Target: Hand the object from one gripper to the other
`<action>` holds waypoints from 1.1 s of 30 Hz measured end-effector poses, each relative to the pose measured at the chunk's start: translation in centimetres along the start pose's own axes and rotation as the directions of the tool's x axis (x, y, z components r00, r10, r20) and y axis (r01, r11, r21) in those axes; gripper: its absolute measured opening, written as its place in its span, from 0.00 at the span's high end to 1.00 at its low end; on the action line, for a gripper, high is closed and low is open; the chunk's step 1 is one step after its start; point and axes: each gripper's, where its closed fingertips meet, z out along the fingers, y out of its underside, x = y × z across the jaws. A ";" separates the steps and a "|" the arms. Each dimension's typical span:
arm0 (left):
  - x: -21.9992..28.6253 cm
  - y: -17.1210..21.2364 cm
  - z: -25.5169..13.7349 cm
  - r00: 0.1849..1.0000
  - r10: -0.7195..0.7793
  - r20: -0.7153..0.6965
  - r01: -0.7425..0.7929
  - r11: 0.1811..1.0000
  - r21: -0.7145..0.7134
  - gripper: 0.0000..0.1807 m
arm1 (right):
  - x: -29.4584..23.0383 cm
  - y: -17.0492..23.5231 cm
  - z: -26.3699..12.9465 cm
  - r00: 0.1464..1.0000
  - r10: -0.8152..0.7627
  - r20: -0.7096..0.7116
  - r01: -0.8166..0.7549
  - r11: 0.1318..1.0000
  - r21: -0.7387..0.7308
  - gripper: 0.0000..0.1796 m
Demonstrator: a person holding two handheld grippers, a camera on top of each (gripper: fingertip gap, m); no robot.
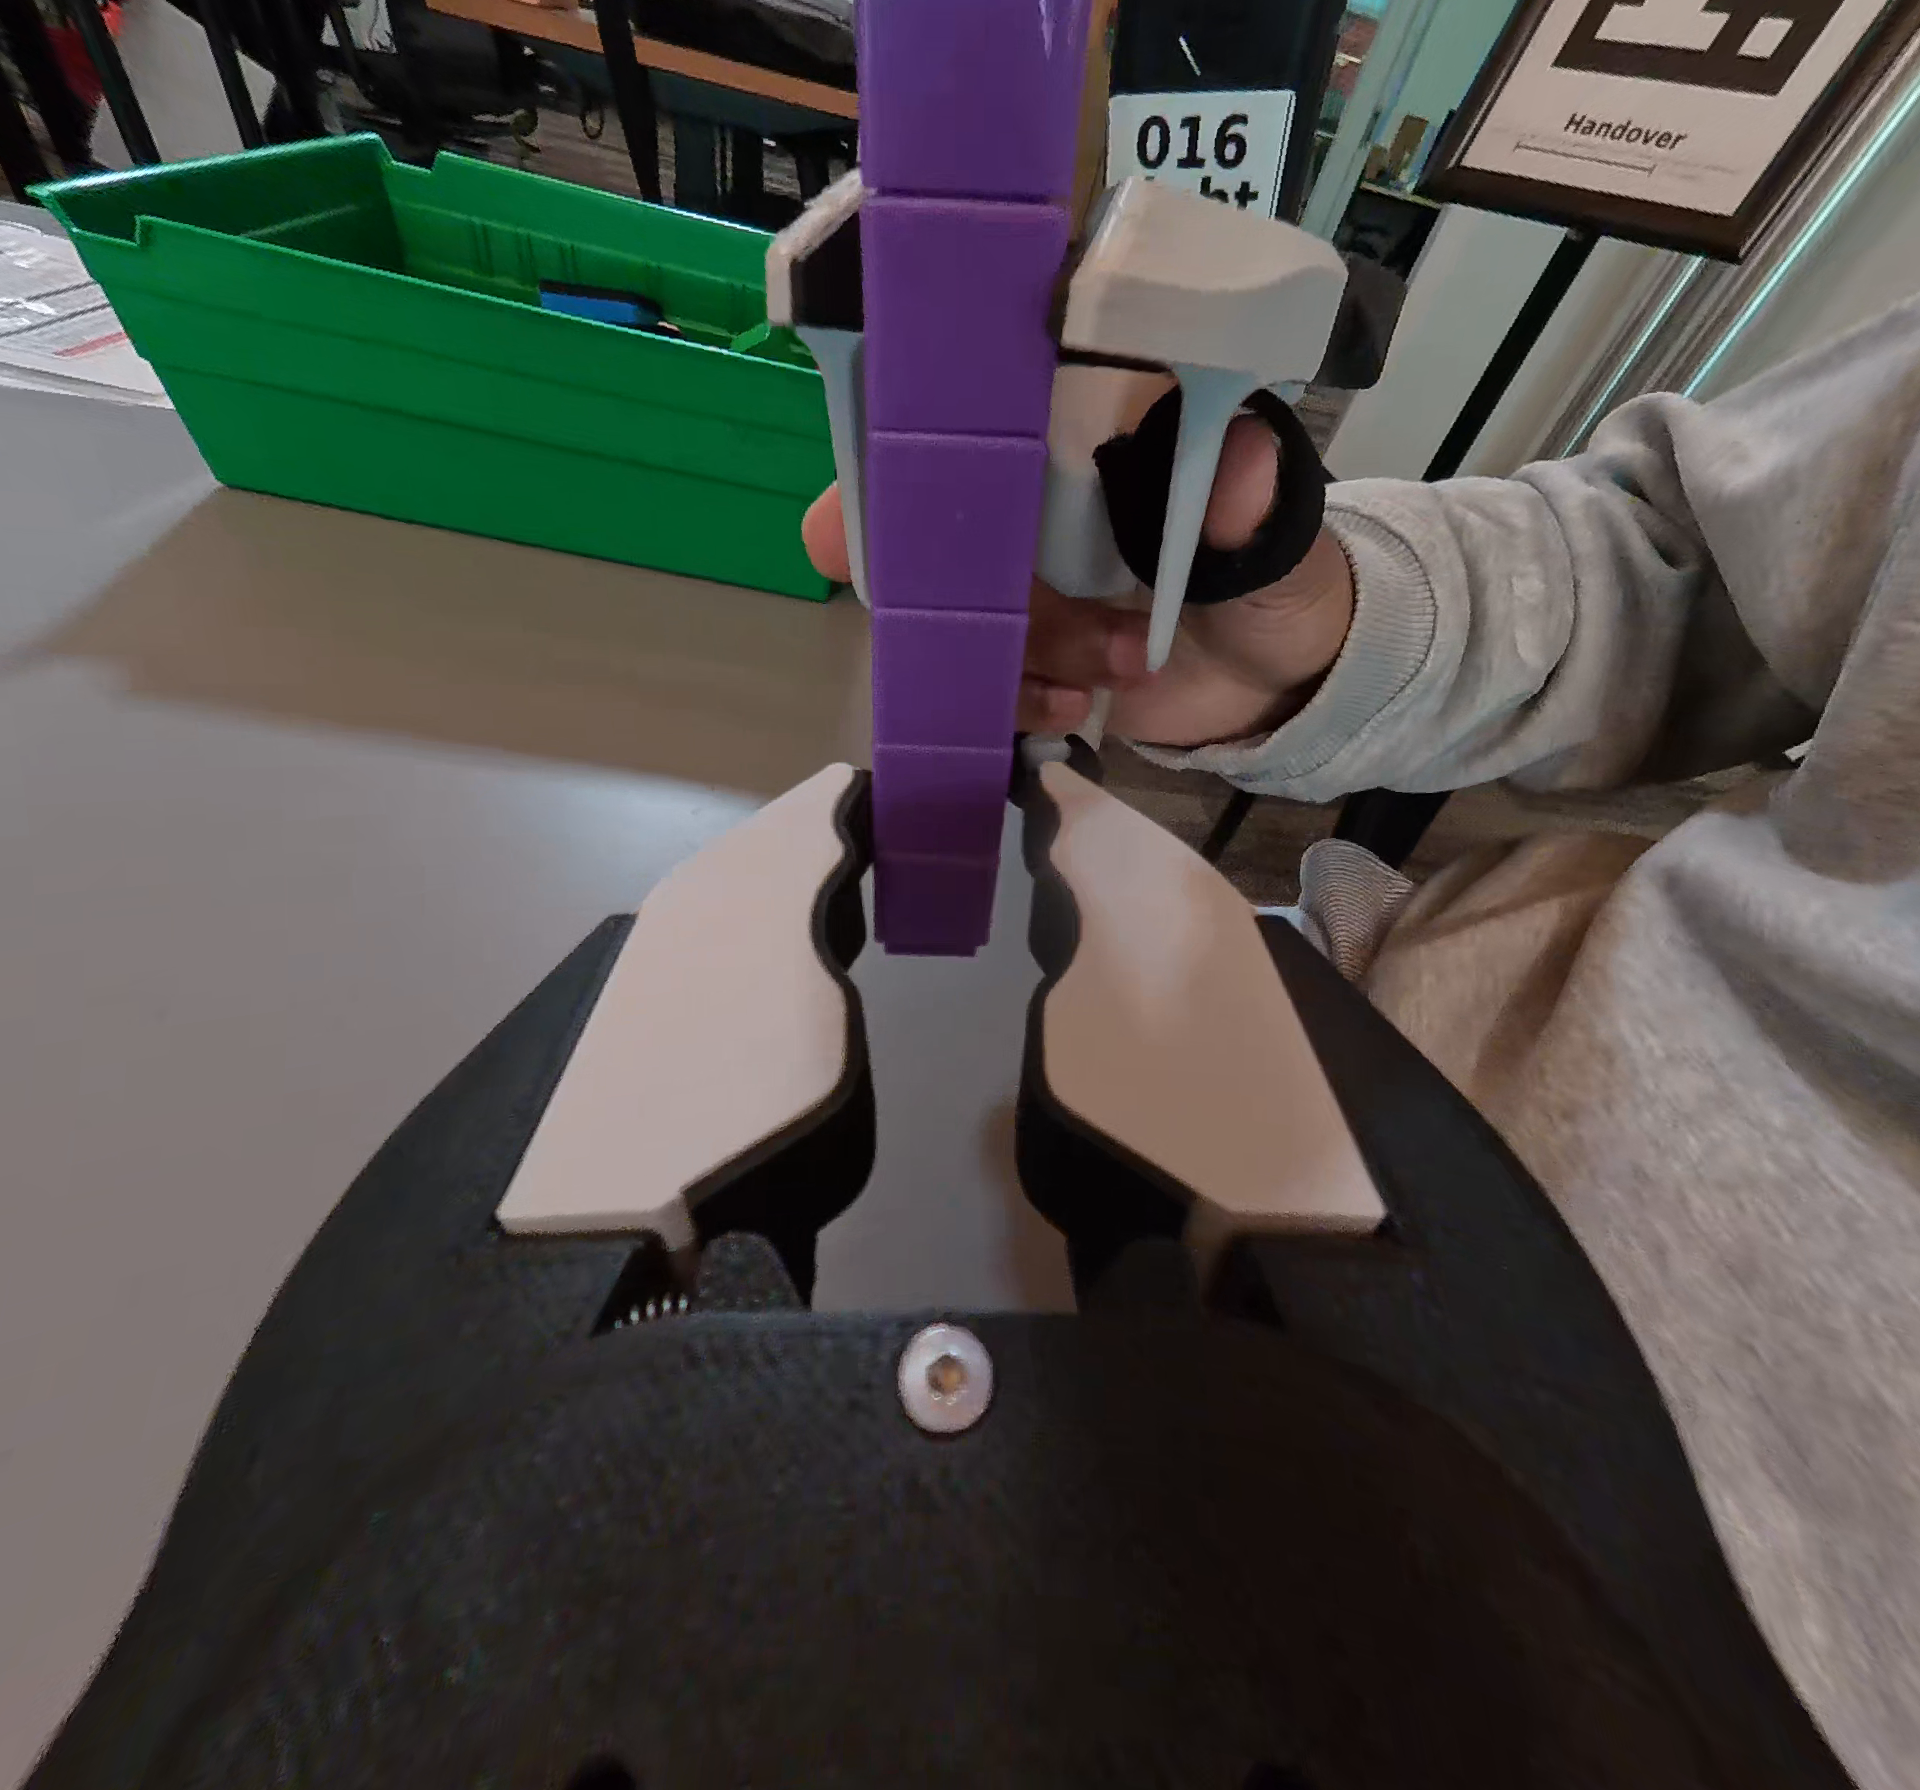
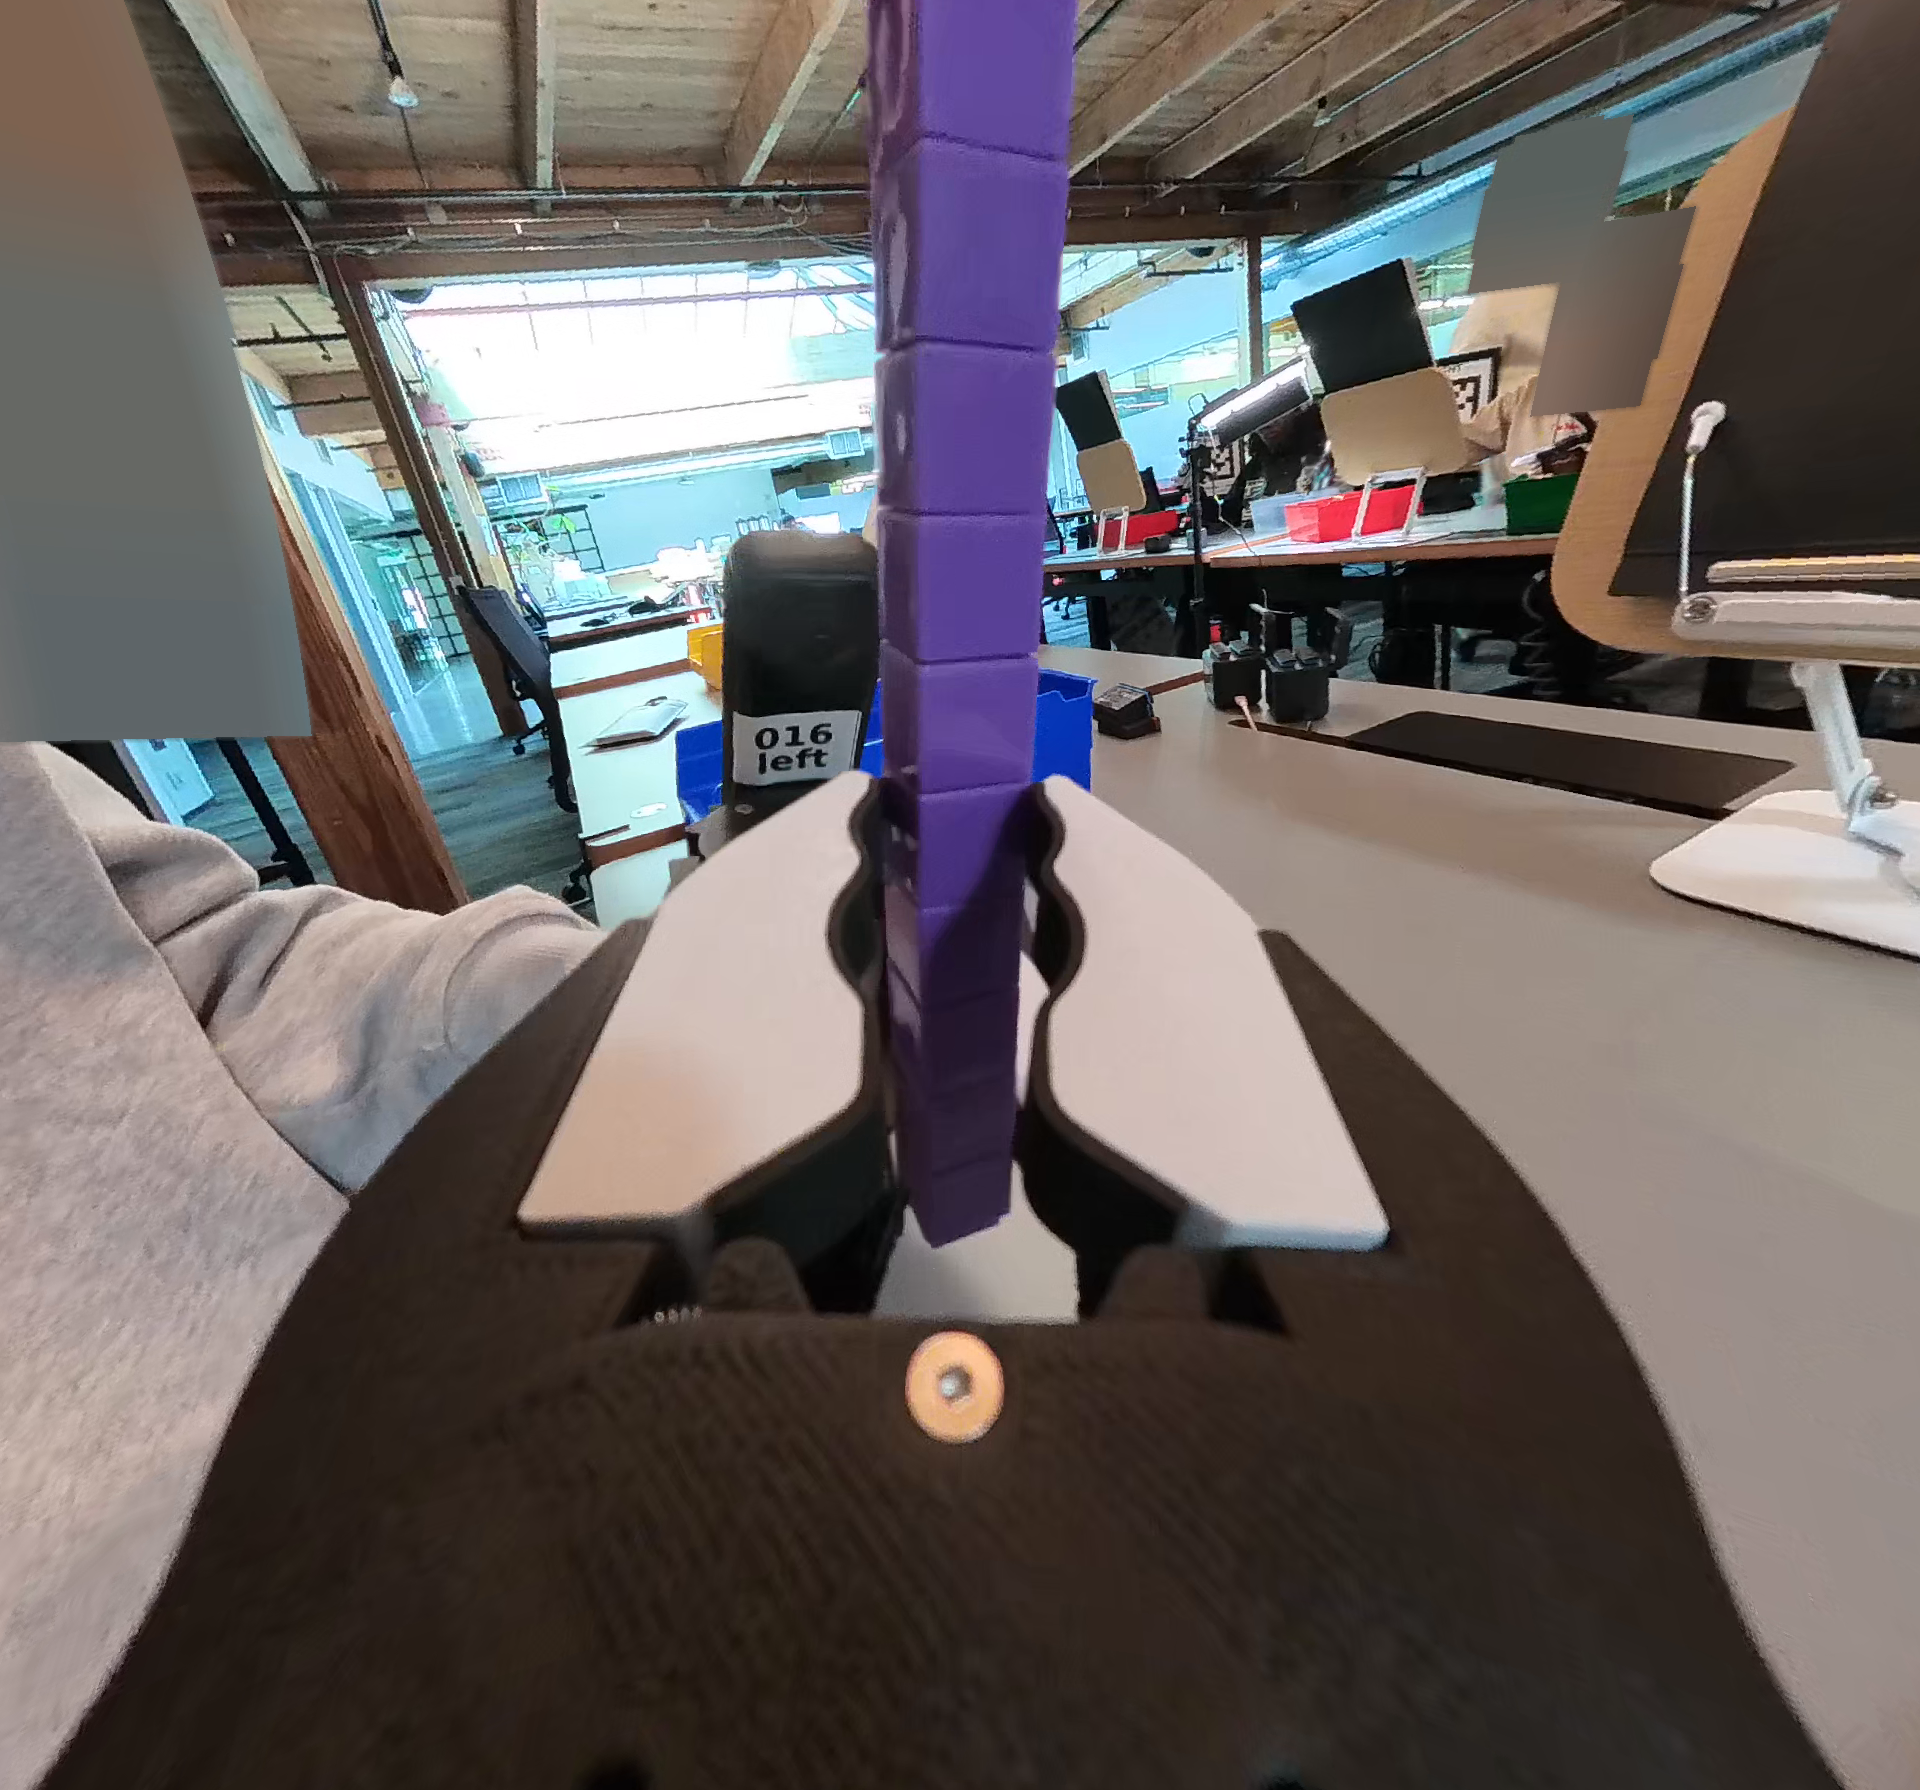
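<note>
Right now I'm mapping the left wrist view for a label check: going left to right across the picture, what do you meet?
Green bin → purple block bar → right gripper clamped on it → the person's hand → grey sleeve.

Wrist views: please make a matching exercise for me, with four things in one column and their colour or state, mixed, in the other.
Things:
1. bar
2. bin
3. sleeve
4. right gripper

Colour or state:
a. green
b. shut on the bar
c. purple
d. grey

Pairs: 1-c, 2-a, 3-d, 4-b
</note>
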 end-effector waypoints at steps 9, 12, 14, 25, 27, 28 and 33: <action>-0.5 -0.5 -0.6 0.999 0.024 0.027 -0.025 0.999 0.032 0.87 | 0.0 -1.2 0.0 1.000 -0.012 0.024 0.011 0.999 0.050 0.74; -0.7 -0.8 -0.9 1.000 -0.020 0.014 0.019 0.998 0.062 0.87 | 0.3 -2.0 -0.3 0.997 -0.078 0.000 0.077 0.994 0.082 0.64; -1.0 -1.1 -1.3 0.999 -0.049 0.006 0.049 0.995 0.086 0.87 | 0.8 -2.1 -0.6 0.988 -0.153 -0.031 0.155 0.984 0.087 0.60; -0.7 -2.1 -3.2 0.903 -0.345 -0.256 0.385 0.914 0.126 0.87 | 3.1 -0.2 -1.5 0.899 -0.421 -0.121 0.424 0.906 0.004 0.40; -0.7 -2.5 -3.5 0.848 -0.424 -0.317 0.479 0.870 0.117 0.87 | 3.1 0.0 -1.7 0.870 -0.483 -0.104 0.484 0.875 -0.015 0.39; -0.7 -2.8 -3.6 0.816 -0.461 -0.349 0.526 0.843 0.115 0.87 | 3.2 0.3 -1.8 0.851 -0.517 -0.094 0.517 0.855 -0.029 0.39; -0.7 -3.0 -3.8 0.636 -0.628 -0.448 0.712 0.701 0.028 0.87 | 4.5 1.5 -2.6 0.695 -0.713 -0.088 0.694 0.698 -0.178 0.45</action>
